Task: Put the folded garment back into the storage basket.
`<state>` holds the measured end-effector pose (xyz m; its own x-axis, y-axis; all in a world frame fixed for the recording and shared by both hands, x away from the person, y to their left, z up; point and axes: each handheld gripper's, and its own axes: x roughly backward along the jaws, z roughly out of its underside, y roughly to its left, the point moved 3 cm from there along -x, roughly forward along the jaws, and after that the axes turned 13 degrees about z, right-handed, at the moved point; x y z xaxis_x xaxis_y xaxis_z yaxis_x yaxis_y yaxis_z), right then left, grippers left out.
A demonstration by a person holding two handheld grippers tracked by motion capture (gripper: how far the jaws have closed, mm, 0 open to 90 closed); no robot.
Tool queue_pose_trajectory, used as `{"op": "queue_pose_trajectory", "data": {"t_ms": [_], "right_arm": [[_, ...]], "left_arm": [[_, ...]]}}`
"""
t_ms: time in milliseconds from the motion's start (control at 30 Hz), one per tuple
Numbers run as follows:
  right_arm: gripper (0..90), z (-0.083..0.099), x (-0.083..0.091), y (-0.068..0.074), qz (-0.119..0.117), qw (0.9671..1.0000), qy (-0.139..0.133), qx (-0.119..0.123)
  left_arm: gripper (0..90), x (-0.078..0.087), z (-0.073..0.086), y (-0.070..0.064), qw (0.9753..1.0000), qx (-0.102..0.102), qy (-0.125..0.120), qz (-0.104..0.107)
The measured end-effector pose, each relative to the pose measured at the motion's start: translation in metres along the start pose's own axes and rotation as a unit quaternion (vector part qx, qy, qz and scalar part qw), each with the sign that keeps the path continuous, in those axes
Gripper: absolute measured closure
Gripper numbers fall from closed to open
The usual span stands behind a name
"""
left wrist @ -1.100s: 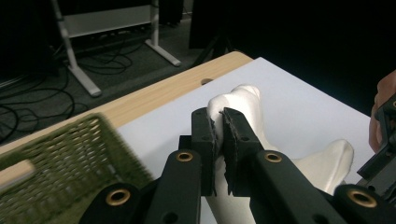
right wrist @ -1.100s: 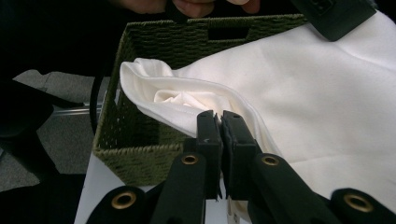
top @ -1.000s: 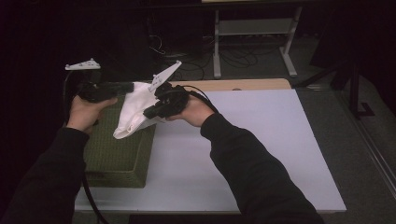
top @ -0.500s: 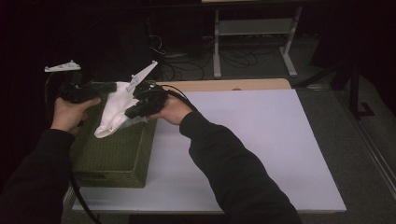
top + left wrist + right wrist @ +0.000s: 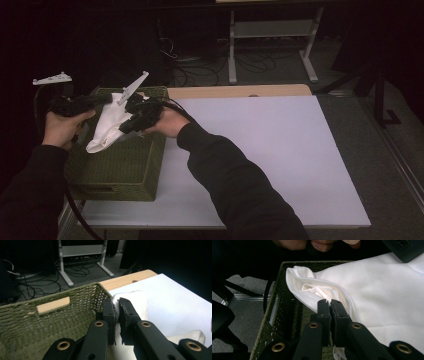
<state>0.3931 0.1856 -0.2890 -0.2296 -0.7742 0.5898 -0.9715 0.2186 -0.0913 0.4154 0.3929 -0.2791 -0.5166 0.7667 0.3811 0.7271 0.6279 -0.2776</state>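
A folded white cloth (image 5: 111, 125) hangs in the air over a green woven basket (image 5: 131, 172) that sits at the left end of the white-topped desk (image 5: 280, 165). Both grippers hold it. In the left gripper view the jaws of the left gripper (image 5: 116, 312) are nearly together with a thin edge of the white cloth (image 5: 133, 302) pinched between their pads; the rest of the fabric spreads to the right of the jaws, above the desk's white surface. In the right gripper view the jaws of the right gripper (image 5: 329, 307) are pressed closed on a folded edge of the cloth (image 5: 372, 292), which fans up and to the right of them, with the basket wall (image 5: 278, 310) below and to the left.

From the high view, the left gripper (image 5: 102, 98) grips the cloth at its upper end and the right gripper (image 5: 131, 126) grips along its right side. The cloth's long axis runs diagonally, from the upper end near the far rim of the basket down to a rounded lower end pointing toward the near left, over the basket's interior.
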Motion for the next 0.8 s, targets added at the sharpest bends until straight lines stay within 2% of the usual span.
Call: {"op": "queue_pose_trajectory", "data": {"t_ms": [300,567,800], "right_arm": [[85.3,0.001,-0.015,0.006,-0.008,0.9999,0.009,0.003],[85.3,0.009,-0.026,0.011,-0.012,0.9997,0.023,0.006],[85.2,0.021,-0.036,0.015,-0.019,0.9993,0.032,-0.001]], "left_arm": [[83.4,0.005,0.012,0.006,0.9999,0.007,0.009,-0.007],[83.4,-0.003,0.031,0.011,0.9995,0.018,0.024,-0.008],[83.4,-0.011,0.046,0.015,0.9989,0.028,0.038,-0.009]]}}
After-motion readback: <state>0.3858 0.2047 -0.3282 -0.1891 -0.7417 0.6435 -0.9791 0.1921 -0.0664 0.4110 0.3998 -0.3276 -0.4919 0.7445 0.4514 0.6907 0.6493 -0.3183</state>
